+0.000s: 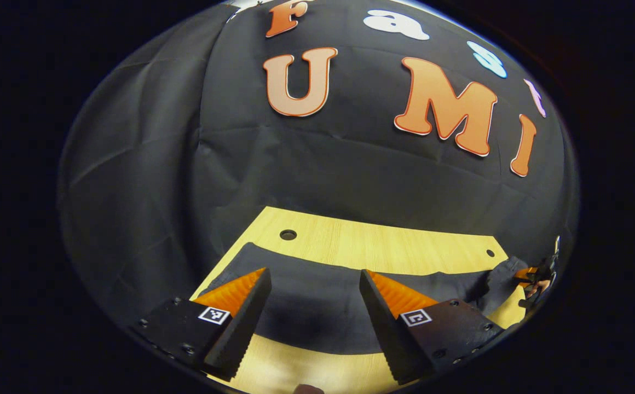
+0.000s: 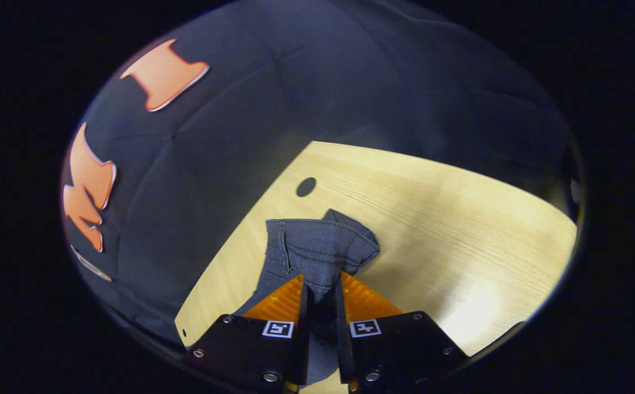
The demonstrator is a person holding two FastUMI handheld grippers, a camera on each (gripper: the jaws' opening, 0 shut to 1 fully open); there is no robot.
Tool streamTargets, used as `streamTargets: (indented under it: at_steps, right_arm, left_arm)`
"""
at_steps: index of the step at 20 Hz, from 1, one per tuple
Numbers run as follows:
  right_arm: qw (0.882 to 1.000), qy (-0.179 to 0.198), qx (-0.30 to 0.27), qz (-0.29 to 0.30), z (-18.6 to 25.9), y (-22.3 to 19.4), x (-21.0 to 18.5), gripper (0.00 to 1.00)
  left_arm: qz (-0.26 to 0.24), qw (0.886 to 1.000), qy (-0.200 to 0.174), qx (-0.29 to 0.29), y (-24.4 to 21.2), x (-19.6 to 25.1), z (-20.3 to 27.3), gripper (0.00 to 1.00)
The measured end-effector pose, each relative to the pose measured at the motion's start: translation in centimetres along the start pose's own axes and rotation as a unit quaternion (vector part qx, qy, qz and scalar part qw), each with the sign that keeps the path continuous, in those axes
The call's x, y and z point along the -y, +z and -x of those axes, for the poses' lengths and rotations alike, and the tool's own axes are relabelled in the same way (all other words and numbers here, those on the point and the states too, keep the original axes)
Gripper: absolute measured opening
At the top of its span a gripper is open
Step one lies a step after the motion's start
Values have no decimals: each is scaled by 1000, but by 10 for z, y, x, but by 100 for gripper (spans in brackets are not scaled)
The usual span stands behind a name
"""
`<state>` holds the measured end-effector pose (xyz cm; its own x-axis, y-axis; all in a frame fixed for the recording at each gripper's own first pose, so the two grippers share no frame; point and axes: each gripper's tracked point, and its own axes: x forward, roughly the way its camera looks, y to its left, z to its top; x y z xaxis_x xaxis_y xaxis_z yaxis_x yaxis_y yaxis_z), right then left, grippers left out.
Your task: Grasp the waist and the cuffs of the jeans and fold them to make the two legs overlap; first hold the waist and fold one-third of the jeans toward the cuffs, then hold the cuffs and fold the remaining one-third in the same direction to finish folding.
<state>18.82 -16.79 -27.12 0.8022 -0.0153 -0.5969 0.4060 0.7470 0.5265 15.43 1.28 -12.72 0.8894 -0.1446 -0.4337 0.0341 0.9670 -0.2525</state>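
Dark blue jeans (image 1: 317,312) lie stretched sideways across the light wooden table (image 1: 383,241). In the left gripper view, my left gripper (image 1: 315,272) hangs open just above one end of them, its fingers spread with cloth below and nothing held. At the far right, the right gripper (image 1: 536,276) and a hand hold the other end, which is bunched up. In the right gripper view, my right gripper (image 2: 322,279) is shut on a stitched, crumpled end of the jeans (image 2: 317,246), lifted a little off the table (image 2: 432,219). Whether that end is the waist or the cuffs is unclear.
The black cloth wall stands close behind the table's far edge. A round hole (image 1: 288,235) and a smaller hole (image 1: 490,253) sit in the tabletop beyond the jeans. Another round hole (image 2: 306,186) lies just past the held end. Bare wood stretches to the right in the right gripper view.
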Motion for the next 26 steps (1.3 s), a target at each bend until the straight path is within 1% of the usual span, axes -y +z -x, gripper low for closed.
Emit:
streamTargets:
  at_steps: [3,6,7,8,9,10,11,12,13,14,15,18,20,22,26]
  right_arm:
    - [999,22,23,29,28,3,-32,23]
    - [997,46,36,57,49,-3,-69,23]
    - [996,49,43,64,53,-4,-78,23]
    - [995,60,47,71,63,-9,-98,23]
    - [993,85,44,72,73,-16,-119,23]
    - [991,103,48,66,80,-24,-144,22]
    - [990,88,49,103,77,-29,-146,11]
    - [989,78,35,125,72,-38,-145,11]
    - [987,82,25,133,70,-45,-151,11]
    - [987,84,30,136,66,-47,-151,10]
    - [986,98,10,133,69,-51,-154,9]
    - [986,95,-3,140,65,-56,-150,6]
    - [984,111,-16,142,75,-65,-154,6]
    - [975,128,-29,181,84,-93,-173,5]
    - [961,166,-55,216,105,-134,-212,5]
  left_arm:
    - [-14,1000,-18,5,3,0,-4,97]
    - [-22,999,-26,15,10,-7,-5,97]
    - [-22,999,-26,17,11,-11,-7,97]
    - [-19,999,-32,16,9,-16,-6,97]
    - [-13,999,-35,16,8,-24,-7,97]
    - [-8,999,-32,15,7,-32,-7,97]
    - [-2,999,-34,14,6,-40,-10,97]
    - [7,999,-30,12,2,-50,-9,97]
    - [12,999,-29,8,0,-56,-10,97]
    - [15,1000,-24,6,0,-63,-12,97]
    - [22,1000,-20,3,0,-73,-12,97]
    - [38,999,-15,-1,-6,-82,-12,97]
    - [45,999,-16,-7,-11,-82,-12,97]
    - [41,999,-11,-5,-10,-90,-11,97]
    - [38,999,3,-1,-8,-104,-9,97]
